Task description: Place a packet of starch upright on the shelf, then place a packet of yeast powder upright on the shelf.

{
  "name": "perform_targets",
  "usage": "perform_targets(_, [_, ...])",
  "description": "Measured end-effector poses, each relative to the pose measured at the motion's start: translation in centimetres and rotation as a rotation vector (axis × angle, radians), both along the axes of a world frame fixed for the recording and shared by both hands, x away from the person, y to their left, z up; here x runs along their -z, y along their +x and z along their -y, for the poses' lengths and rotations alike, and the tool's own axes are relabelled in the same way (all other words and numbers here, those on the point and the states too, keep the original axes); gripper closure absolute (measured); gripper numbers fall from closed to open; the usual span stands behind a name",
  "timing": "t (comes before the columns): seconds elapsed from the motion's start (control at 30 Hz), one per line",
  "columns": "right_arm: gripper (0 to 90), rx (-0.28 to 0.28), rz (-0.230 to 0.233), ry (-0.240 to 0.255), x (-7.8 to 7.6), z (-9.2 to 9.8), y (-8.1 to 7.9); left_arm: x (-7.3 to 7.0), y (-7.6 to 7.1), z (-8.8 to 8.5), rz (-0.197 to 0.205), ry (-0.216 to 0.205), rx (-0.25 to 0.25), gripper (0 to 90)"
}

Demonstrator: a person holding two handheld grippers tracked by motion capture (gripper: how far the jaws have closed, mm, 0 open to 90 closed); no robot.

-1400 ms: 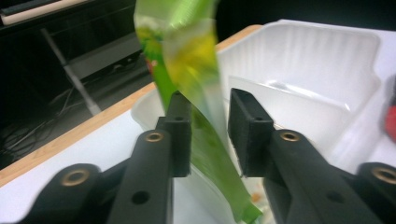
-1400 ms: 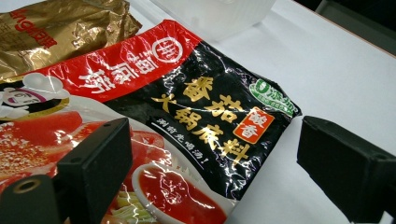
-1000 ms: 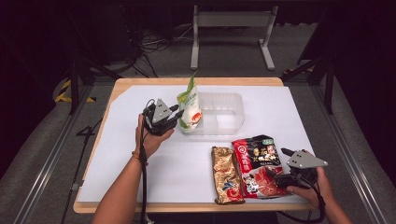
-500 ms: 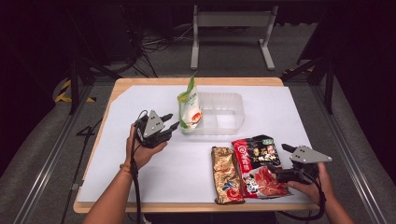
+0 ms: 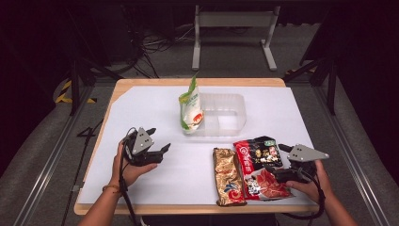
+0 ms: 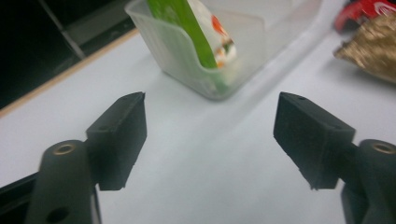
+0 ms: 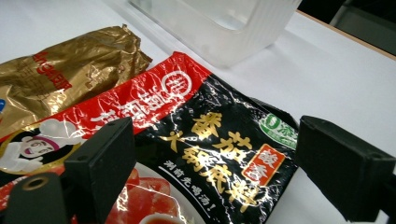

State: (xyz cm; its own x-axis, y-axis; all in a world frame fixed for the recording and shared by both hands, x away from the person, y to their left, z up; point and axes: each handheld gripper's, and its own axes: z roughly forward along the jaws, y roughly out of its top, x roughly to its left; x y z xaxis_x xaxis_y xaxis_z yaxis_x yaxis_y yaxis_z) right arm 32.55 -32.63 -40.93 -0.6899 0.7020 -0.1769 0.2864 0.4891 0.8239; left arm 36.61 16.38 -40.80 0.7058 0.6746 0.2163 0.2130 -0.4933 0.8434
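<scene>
A green and white pouch (image 5: 191,110) stands upright in the left end of a clear plastic tub (image 5: 226,117). My left gripper (image 5: 158,139) hovers over bare white table, down and left of the tub. Its jaws have just been opening and nothing is between them. The left gripper view shows the left gripper (image 6: 210,98) facing the tub (image 6: 159,42) and pouch (image 6: 205,37). My right gripper (image 5: 276,158) is open at the right edge of a red and black packet (image 5: 259,165). In the right gripper view, the right gripper (image 7: 215,121) has that packet (image 7: 177,93) lying under its jaws.
A gold packet (image 5: 227,176) lies beside the red and black one, near the table's front edge; it also shows in the right gripper view (image 7: 70,79). The white sheet (image 5: 141,103) covers the wooden table. Dark floor, cables and a metal stand lie beyond the far edge.
The left gripper has drawn back from the pouch toward the near left and its jaws have spread wide. The pouch stays standing in the tub. The right gripper has hardly moved.
</scene>
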Motion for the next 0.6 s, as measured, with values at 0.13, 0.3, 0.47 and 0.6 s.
perform_targets(0.13, [12.8, -0.022, -0.013, 0.014, 0.0, 0.0, 0.0, 0.7, -1.3, -0.7, -0.016, 0.015, 0.019, 19.6])
perform_targets(0.3, [11.0, -0.058, -0.015, 0.053, -0.3, 0.2, 0.0, 1.7, -2.4, -1.7, -0.041, 0.040, -0.005, 15.3])
perform_targets(0.47, [8.8, -0.089, -0.030, 0.049, -0.2, -0.1, 0.1, 2.2, -3.3, -2.3, -0.058, 0.024, -0.004, 13.5])
perform_targets(0.6, [8.6, -0.113, -0.042, 0.050, -0.1, -0.3, 0.0, 2.3, -3.5, -2.5, -0.063, -0.009, 0.010, 11.8])
